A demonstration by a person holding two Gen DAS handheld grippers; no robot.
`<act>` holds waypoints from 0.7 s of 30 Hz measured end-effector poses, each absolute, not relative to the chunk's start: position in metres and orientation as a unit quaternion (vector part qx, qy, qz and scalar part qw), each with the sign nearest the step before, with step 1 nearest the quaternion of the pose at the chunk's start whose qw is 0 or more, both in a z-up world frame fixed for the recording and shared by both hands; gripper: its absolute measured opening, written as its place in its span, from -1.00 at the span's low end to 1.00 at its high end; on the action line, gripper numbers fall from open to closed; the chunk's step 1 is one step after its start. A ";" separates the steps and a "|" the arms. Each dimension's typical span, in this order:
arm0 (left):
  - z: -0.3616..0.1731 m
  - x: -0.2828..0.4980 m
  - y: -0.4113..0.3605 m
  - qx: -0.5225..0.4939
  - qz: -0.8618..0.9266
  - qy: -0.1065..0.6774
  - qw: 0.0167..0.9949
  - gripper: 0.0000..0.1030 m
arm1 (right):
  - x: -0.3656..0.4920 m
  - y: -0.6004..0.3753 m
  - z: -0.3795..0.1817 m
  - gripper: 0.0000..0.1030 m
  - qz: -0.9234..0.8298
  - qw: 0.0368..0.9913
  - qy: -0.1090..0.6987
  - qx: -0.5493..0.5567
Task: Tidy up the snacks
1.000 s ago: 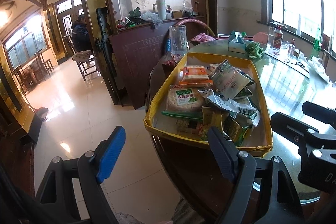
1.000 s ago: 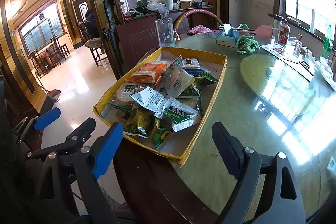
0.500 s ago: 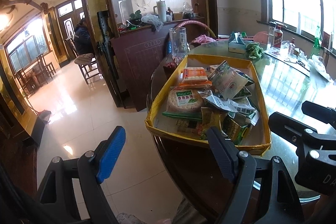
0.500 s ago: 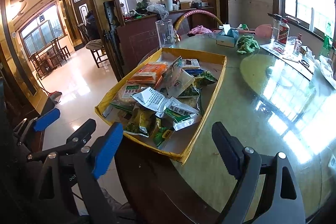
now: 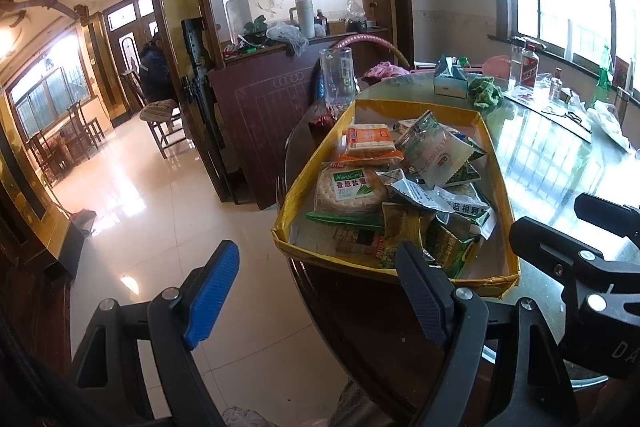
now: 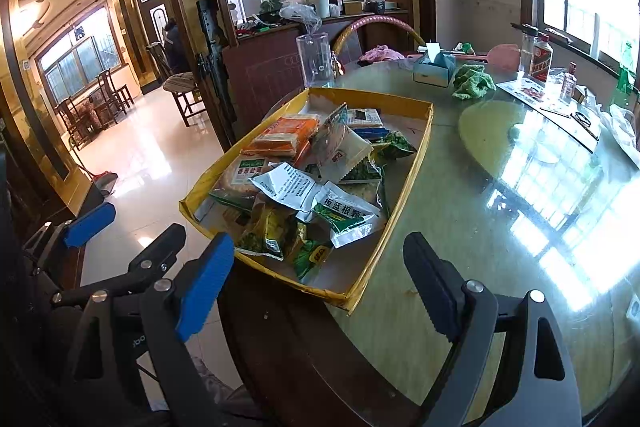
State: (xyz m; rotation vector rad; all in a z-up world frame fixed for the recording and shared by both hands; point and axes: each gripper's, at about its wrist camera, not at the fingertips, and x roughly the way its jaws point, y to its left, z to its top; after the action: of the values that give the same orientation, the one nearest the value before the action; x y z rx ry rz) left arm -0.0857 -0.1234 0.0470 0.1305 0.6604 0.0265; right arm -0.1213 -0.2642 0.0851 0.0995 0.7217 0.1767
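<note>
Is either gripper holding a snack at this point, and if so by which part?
Nothing is held. The left gripper and right gripper are both open and empty, short of the yellow tray of snack packets.

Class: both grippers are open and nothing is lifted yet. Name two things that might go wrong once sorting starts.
1. The yellow tray overhangs the table edge; pressing on its near end may tip it off.
2. The packets lie overlapped, so the right gripper might pinch two at once or drag neighbours out.

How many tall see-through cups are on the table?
1: the tall clear cup stands just behind the far end of the yellow tray. Others may be hidden.
</note>
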 end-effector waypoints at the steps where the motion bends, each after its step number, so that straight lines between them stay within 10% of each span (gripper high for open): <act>1: 0.047 -0.083 -0.123 0.064 0.011 0.325 0.943 0.57 | -0.120 -0.265 0.085 0.68 0.085 0.930 0.353 0.049; 21: 0.031 -0.035 -0.104 0.048 0.018 0.345 0.937 0.57 | -0.071 -0.262 0.069 0.68 0.078 0.924 0.370 0.063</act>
State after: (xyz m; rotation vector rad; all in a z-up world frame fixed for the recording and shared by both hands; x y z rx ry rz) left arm -0.0352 -0.1041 0.0313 0.0983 0.7049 0.0372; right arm -0.0715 -0.2619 0.0695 0.1287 0.7586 0.1596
